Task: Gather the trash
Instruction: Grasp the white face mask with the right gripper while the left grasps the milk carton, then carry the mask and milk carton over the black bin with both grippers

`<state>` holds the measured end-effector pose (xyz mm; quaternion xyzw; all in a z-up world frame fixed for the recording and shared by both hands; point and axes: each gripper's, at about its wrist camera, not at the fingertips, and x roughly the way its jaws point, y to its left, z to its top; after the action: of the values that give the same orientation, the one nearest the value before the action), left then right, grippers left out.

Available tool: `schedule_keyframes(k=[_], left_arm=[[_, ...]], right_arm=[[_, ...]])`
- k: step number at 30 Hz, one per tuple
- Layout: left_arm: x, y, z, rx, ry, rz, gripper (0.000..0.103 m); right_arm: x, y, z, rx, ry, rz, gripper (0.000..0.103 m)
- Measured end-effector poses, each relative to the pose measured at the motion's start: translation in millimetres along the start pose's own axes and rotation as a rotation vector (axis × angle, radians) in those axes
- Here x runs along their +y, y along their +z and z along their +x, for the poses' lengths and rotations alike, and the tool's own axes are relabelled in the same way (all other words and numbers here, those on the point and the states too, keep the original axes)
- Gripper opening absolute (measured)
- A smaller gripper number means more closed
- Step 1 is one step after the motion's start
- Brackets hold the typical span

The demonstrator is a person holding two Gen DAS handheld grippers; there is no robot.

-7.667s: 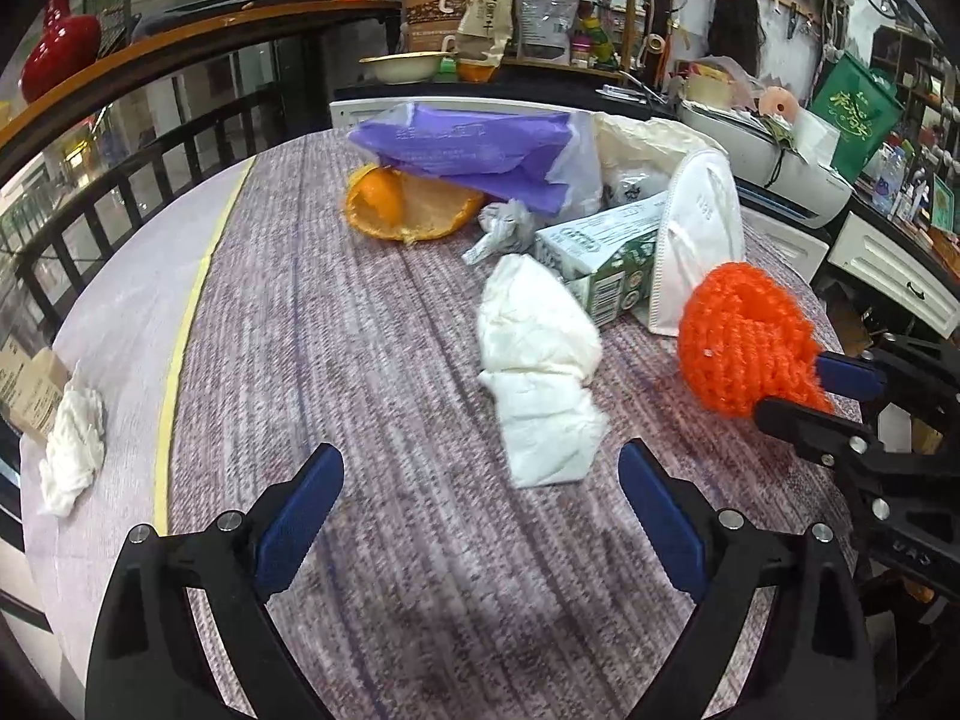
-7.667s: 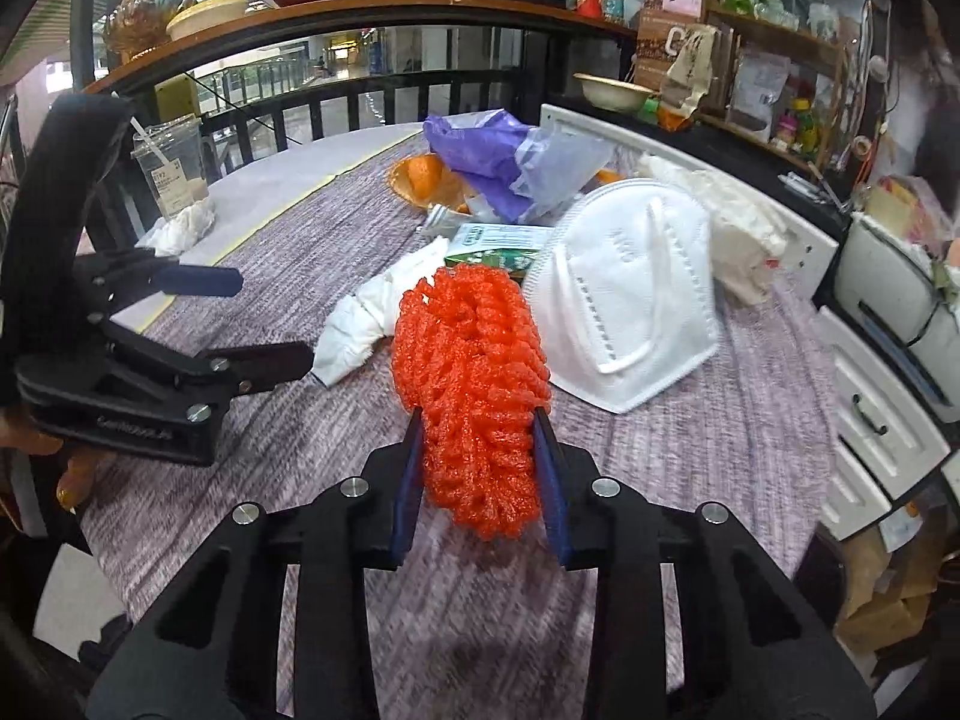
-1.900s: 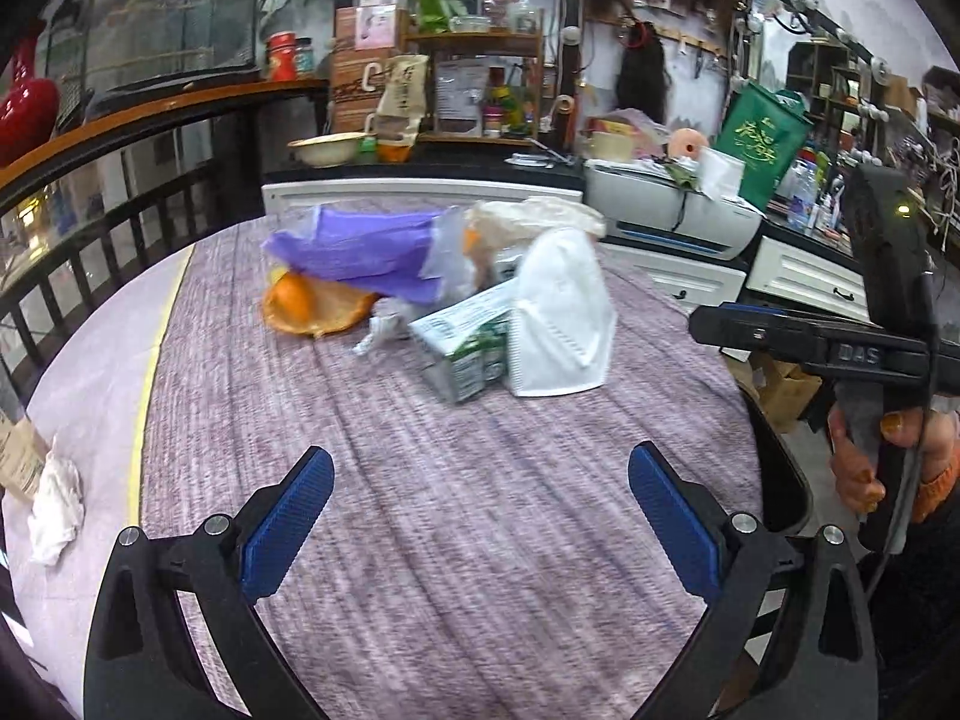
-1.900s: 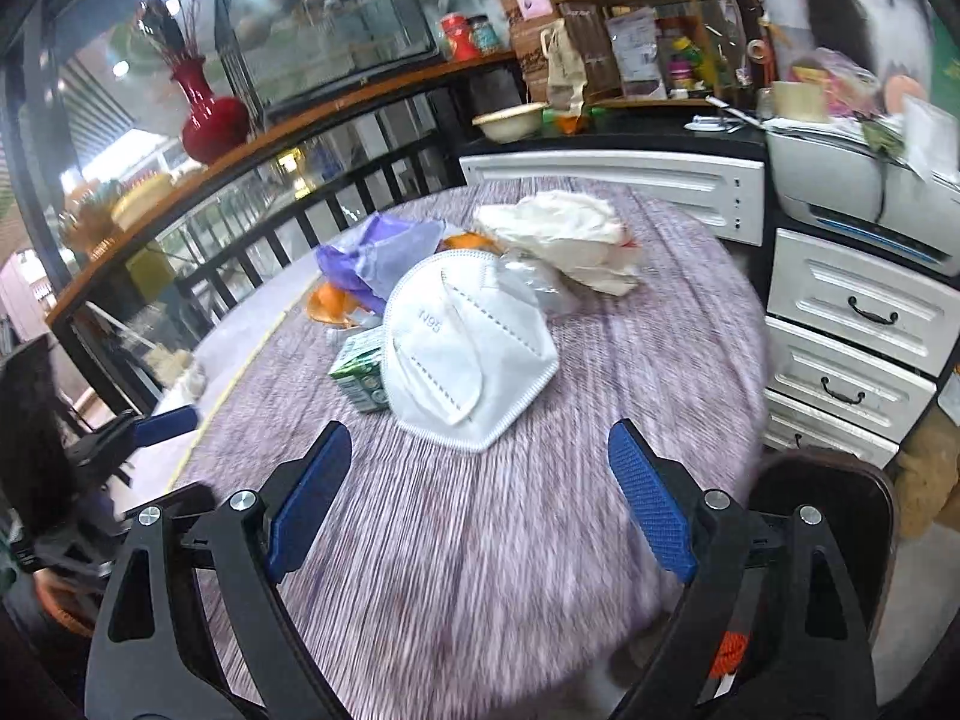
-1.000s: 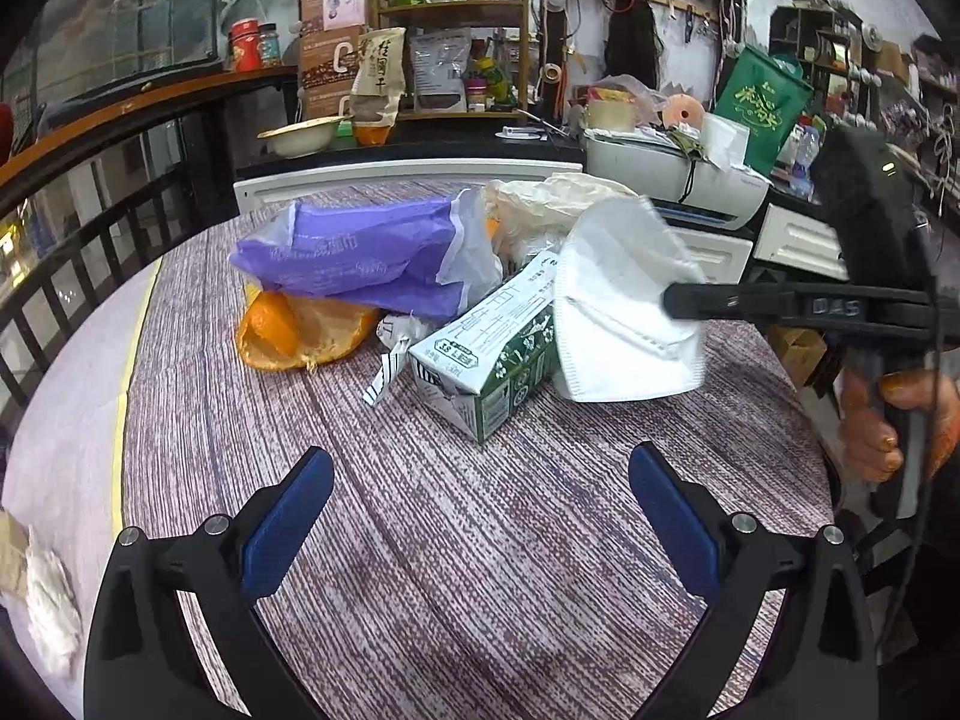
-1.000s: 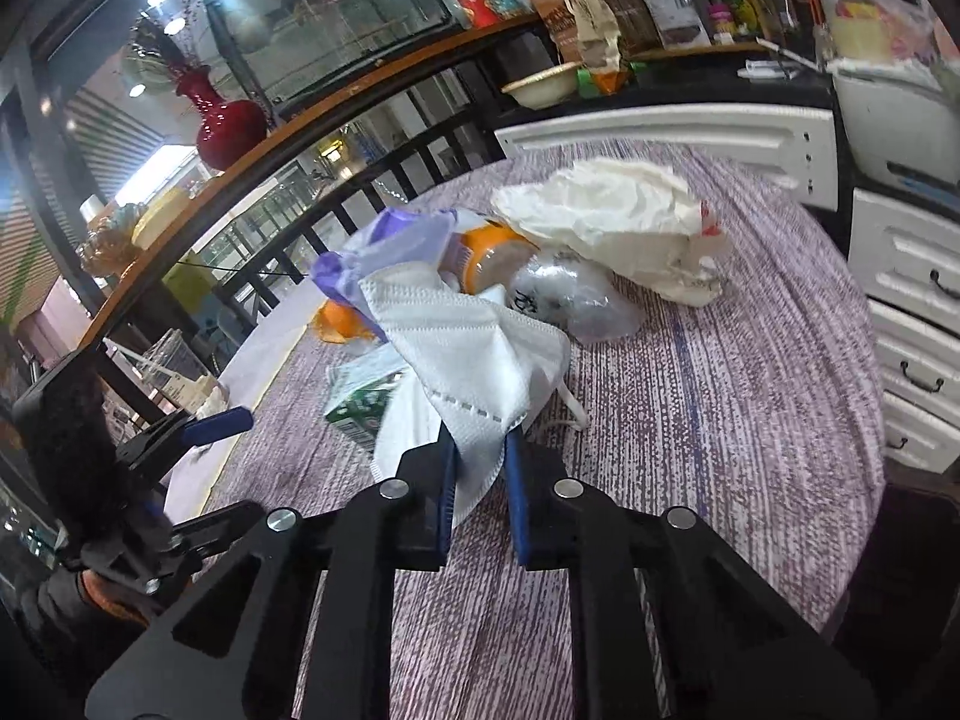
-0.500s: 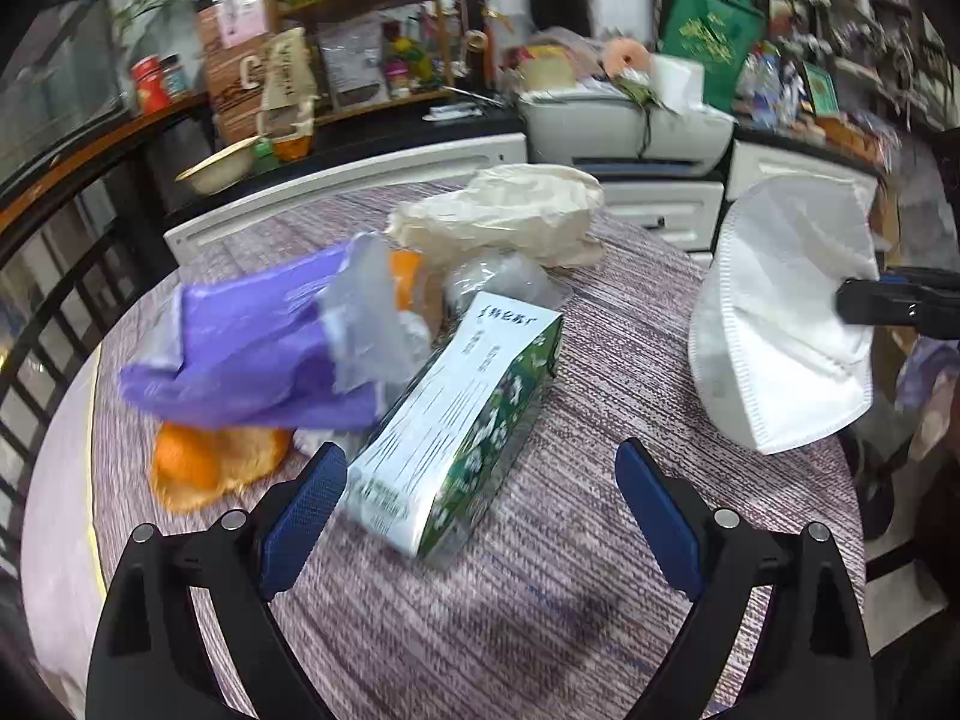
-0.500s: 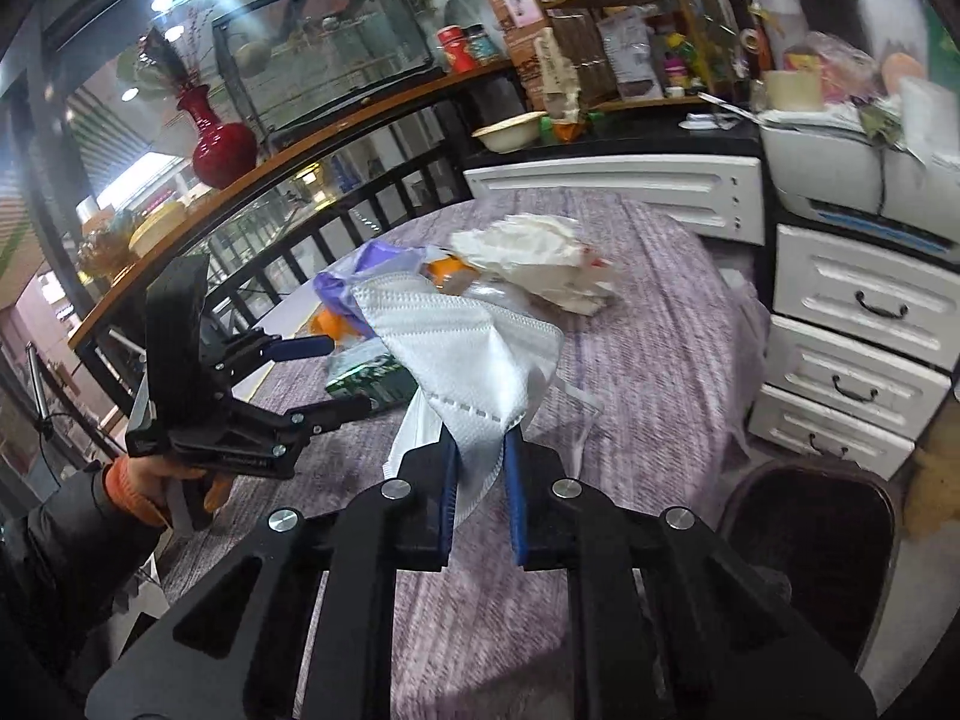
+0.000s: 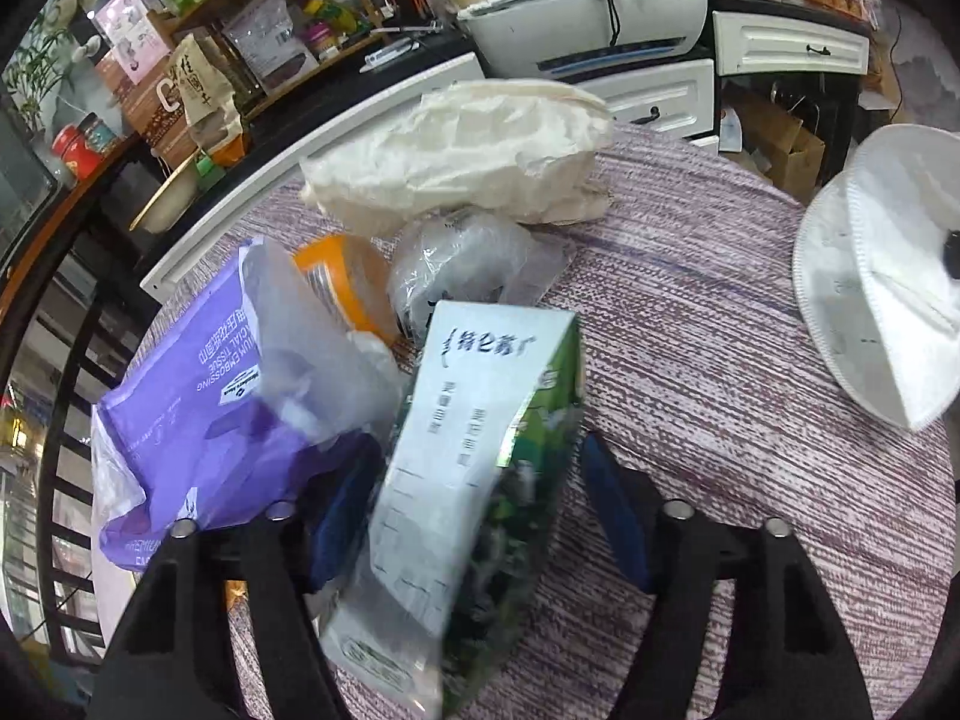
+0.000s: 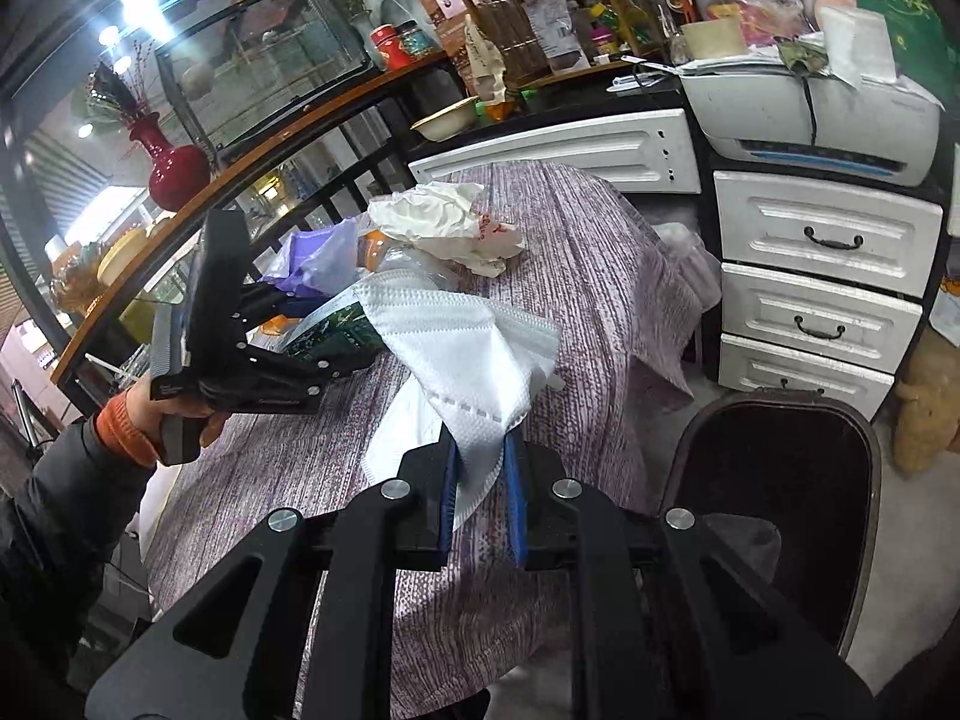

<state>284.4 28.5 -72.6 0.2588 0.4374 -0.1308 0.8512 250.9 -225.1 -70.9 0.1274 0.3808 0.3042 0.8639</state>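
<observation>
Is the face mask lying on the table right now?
No: the right gripper is shut on the face mask, holding it up above the table near the bin.

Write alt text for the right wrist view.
The right hand-held gripper pinches a white mask above the purple table, beside a dark bin on the floor. To its left, the left hand-held gripper reaches around a green carton, with purple bag and crumpled paper behind.

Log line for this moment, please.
left gripper: closing around carton | right gripper: shut on mask | bin: open
</observation>
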Motion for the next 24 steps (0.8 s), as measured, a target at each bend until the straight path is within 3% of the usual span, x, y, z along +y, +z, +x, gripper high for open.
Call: schedule_keyframes(k=[8, 24], left_arm=[[2.0, -1.8, -4.8, -0.027, -0.046, -0.069, 0.054], [-21.0, -44.4, -66.1, -0.221, -0.212, -0.329, 0.054]], right_arm=[[-6.3, -6.7, -7.1, -0.020, -0.002, 0.017, 0.015], [-27.3, -27.2, -34.4, -0.084, -0.059, 0.068, 0.015]])
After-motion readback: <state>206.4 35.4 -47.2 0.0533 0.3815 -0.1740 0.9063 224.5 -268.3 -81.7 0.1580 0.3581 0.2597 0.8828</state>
